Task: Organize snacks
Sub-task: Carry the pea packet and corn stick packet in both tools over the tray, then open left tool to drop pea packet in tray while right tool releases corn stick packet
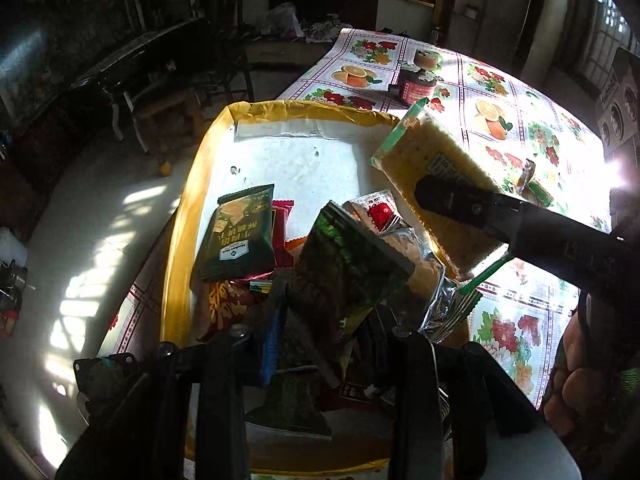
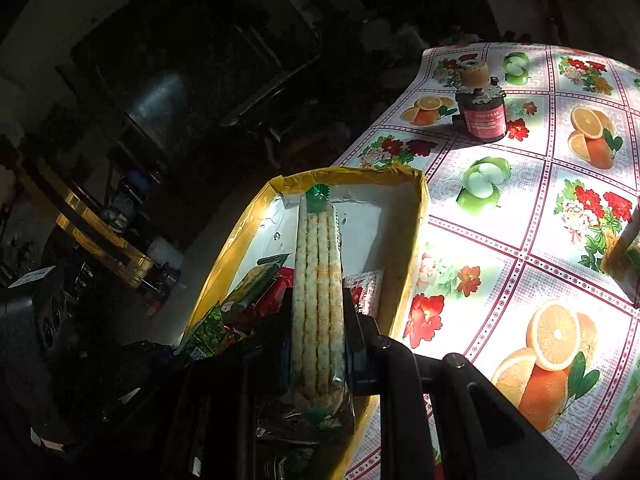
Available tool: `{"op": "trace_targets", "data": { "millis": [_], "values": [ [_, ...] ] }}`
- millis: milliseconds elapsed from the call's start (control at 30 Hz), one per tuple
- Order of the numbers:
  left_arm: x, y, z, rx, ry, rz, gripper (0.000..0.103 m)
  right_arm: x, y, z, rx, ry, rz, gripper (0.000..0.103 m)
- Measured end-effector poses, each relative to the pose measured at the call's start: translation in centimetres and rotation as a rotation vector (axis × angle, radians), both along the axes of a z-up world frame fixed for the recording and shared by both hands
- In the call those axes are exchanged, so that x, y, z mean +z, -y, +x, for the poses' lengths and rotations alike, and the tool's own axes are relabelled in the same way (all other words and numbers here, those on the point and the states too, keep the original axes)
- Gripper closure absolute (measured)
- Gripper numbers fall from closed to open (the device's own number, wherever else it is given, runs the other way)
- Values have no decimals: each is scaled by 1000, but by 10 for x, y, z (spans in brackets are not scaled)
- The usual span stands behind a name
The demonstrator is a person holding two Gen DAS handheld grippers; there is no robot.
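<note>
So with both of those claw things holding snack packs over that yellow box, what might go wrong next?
Two risks, I'd guess. The right gripper pinches the long cracker pack near one end, so it could swing, slip or crack. The left gripper holds a dark green packet above an already heaped corner of the yellow box; dropped there, packets might slide over the rim instead of into the bare far end.

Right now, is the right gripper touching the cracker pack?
Touching: the right wrist view shows the right gripper clamped on the cracker pack, both fingers against its sides.
</note>
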State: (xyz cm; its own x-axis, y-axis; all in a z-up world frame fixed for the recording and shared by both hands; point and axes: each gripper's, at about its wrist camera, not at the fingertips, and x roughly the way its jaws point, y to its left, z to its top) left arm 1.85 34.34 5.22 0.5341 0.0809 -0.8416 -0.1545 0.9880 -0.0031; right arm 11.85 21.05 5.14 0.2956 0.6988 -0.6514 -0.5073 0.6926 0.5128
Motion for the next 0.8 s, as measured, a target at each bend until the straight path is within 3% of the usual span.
{"op": "trace_targets", "data": {
  "millis": [800],
  "values": [
    [-14, 1, 12, 20, -57, 35, 69, -32, -18, 32, 30, -99, 7, 86]
  ]
}}
